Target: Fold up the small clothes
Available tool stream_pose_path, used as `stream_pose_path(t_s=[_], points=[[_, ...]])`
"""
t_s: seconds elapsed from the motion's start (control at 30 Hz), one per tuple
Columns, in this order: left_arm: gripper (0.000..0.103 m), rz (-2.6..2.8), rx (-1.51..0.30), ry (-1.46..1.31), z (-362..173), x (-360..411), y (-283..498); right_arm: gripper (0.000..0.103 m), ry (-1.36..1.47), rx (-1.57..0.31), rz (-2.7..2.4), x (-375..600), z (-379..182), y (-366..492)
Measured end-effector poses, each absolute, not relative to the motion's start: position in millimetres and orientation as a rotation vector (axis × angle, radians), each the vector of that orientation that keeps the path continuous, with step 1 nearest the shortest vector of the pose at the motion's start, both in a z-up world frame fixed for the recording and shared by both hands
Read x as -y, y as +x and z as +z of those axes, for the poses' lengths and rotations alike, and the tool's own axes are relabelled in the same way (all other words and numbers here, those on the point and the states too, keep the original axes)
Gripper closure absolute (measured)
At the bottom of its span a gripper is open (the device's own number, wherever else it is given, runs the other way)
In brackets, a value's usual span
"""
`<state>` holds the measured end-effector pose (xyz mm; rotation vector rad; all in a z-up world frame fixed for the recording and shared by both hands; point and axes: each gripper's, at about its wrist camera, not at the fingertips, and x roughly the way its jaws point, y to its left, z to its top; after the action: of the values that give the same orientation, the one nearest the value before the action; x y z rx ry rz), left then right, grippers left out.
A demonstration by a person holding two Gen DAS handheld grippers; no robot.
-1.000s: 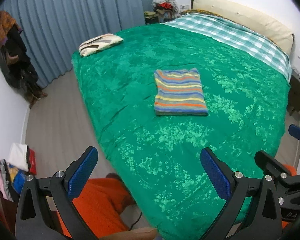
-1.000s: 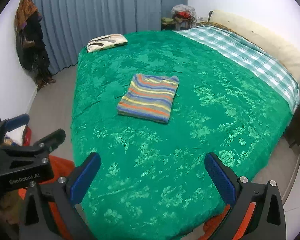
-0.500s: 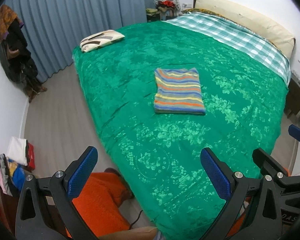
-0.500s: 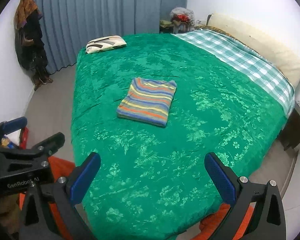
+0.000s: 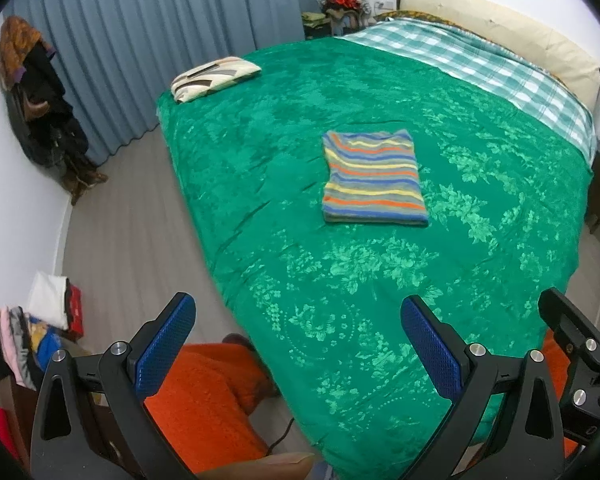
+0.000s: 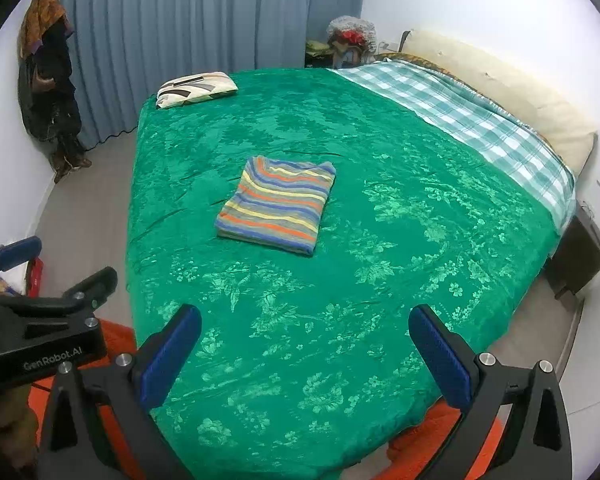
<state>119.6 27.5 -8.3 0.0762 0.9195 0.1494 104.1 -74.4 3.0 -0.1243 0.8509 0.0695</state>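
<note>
The soft striped folded top point(image 5: 374, 178) lay neat mid green bed cover point(image 5: 260, 128). Fold judged done. Left gripper point(image 5: 296, 344) & right gripper point(image 6: 306, 346) were held spread, empty, near cover's foot edge. Another top prob. needed next.

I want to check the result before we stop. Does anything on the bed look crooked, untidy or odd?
Nothing stands out. The striped garment lies folded in a neat rectangle, flat on the green bedspread. Both grippers are open and away from it.
</note>
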Motion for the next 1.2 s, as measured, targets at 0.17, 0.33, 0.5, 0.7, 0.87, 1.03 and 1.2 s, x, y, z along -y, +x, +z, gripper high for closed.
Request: stream_pose_path(t_s=[0.17,0.33,0.5,0.7,0.87,1.03,1.2], points=[[0.001,0.155,-0.916,0.077,-8,-29,121,0.001,-0.127,-0.849,0.068,75,3,104],[0.001,0.154,-0.921,0.074,-8,-30,123,0.001,-0.13,-0.846,0.061,75,4,106],[0.001,0.153,-0.917,0.076,-7,-31,123,0.001,-0.135,-0.843,0.049,73,4,108],[0.001,0.155,-0.916,0.084,-7,-31,124,0.001,-0.139,-0.838,0.041,72,5,109],[0.001,0.148,-0.919,0.093,-8,-29,126,0.001,-0.141,-0.84,0.038,73,5,109],[0.001,0.147,-0.92,0.094,-9,-29,128,0.001,-0.145,-0.841,0.035,74,5,110],[0.001,0.143,-0.927,0.09,-11,-29,130,0.001,-0.146,-0.841,0.033,75,4,111]])
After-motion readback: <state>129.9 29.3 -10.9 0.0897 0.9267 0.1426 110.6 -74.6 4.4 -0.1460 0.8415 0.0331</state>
